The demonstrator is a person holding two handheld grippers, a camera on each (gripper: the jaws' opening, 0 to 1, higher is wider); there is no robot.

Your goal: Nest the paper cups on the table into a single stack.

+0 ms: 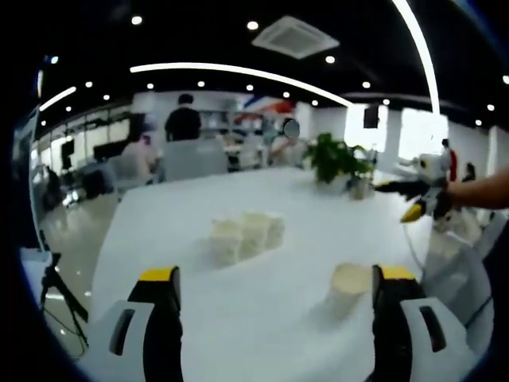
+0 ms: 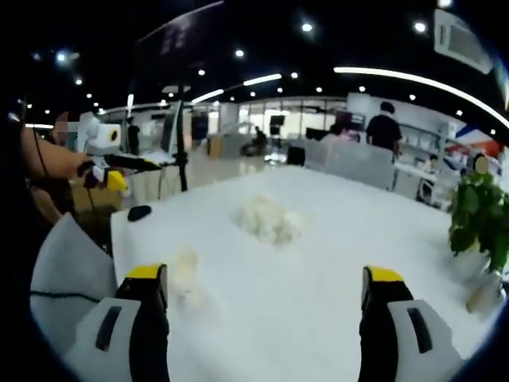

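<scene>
A cluster of several white paper cups (image 1: 246, 233) stands upright in the middle of the white table (image 1: 262, 326). One lone cup (image 1: 347, 286) stands closer, just inside the right jaw of my left gripper (image 1: 277, 274), which is open and holds nothing. In the right gripper view the same cluster (image 2: 270, 216) lies ahead, blurred, and the lone cup (image 2: 187, 277) sits beside the left jaw. My right gripper (image 2: 266, 274) is open and empty above the table (image 2: 318, 310). Each gripper also appears in the other's view, held up off the table's edge (image 1: 417, 200) (image 2: 111, 171).
A potted plant (image 1: 338, 159) (image 2: 477, 219) stands at the table's far edge. A small dark object (image 2: 139, 212) lies near a table corner, with a tripod (image 2: 179, 143) behind it. People sit at desks in the background office.
</scene>
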